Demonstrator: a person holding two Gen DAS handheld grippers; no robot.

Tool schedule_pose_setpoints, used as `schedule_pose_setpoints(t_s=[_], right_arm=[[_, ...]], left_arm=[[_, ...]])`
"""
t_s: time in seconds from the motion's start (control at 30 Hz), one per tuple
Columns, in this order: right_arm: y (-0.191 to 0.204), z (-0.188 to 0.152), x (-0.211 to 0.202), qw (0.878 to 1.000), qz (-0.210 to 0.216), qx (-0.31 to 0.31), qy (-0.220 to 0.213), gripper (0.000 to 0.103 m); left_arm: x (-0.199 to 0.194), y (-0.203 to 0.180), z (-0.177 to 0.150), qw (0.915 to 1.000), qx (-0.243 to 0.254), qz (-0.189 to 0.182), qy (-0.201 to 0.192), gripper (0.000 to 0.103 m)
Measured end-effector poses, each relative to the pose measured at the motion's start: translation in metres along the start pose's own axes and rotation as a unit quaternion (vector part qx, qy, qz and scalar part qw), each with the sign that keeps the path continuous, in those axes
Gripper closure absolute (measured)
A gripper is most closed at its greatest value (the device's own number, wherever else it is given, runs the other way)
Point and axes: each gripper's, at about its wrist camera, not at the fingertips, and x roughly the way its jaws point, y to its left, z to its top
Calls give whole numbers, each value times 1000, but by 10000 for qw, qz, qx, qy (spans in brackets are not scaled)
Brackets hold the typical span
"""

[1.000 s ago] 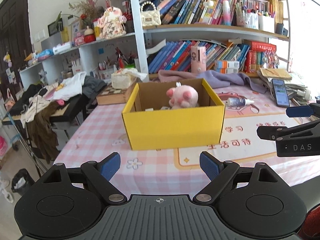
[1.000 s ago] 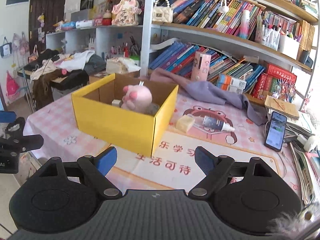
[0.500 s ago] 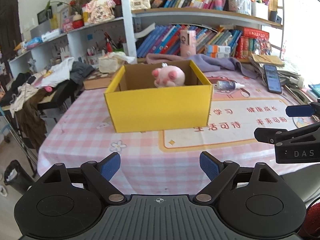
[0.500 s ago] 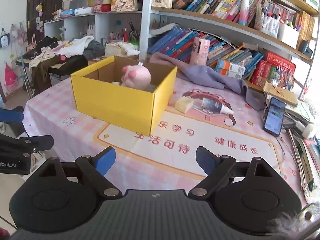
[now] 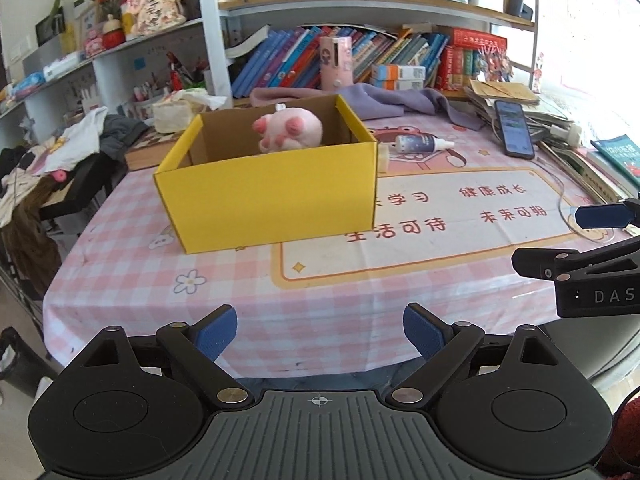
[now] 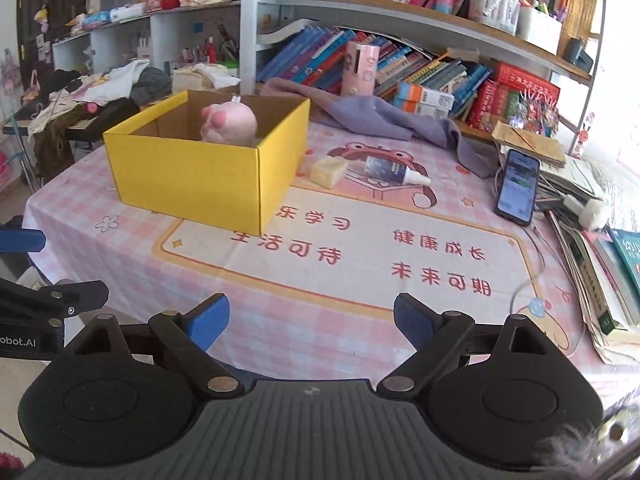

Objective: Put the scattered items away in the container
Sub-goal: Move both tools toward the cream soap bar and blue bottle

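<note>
Here, a table (image 5: 328, 320) covered with a pink checked cloth is shown, with a printed cream panel set into the cloth. A bookshelf (image 6: 420, 20) packed with books is seen behind it, along the far edge.

On the left part of the table a yellow box (image 5: 268, 196) stands open at the top. Inside it a pink plush toy (image 5: 290, 130) is seen resting toward the far wall, its upper part rising above the rim.

A purple cloth (image 6: 380, 118) is draped over the far edge of the table, behind and to the right of the box. A phone (image 6: 518, 186) lies flat near the right edge, beside a stack of books and papers.

Two items remain outside the box. A small spray bottle (image 6: 390, 170) lies on its side on the cloth, well right of the box, its white nozzle pointing right. A pale yellow block (image 6: 329, 170) lies between the bottle and the box's right wall, just beside both; contact with either cannot be told.

The left gripper (image 5: 320, 332) is held above the near table edge. Its jaws have just been opening and stand wide apart, with nothing between them. The right gripper (image 6: 311, 322) is likewise held above the near edge, its jaws having just been opening, wide apart and empty. Each gripper is partly visible at the edge of the other's view.
</note>
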Motion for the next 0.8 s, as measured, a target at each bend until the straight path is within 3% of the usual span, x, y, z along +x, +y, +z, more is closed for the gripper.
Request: schedule_pose_setpoints(t_s=[0.4,0.63,0.8], right_arm=[[-20,-3,-2,9995,-245,219,1,13],[-28,-6,-6,9972,-663,-57,-328,13],[-44,-7,-2,9969,-743,32,-267,13]], left_arm=[[12,-20,10,9994,227,-245,40,10],[16,-39,18,9978,438,-386,-300,10],[23,-54,27,9956,633,-555,-407,10]])
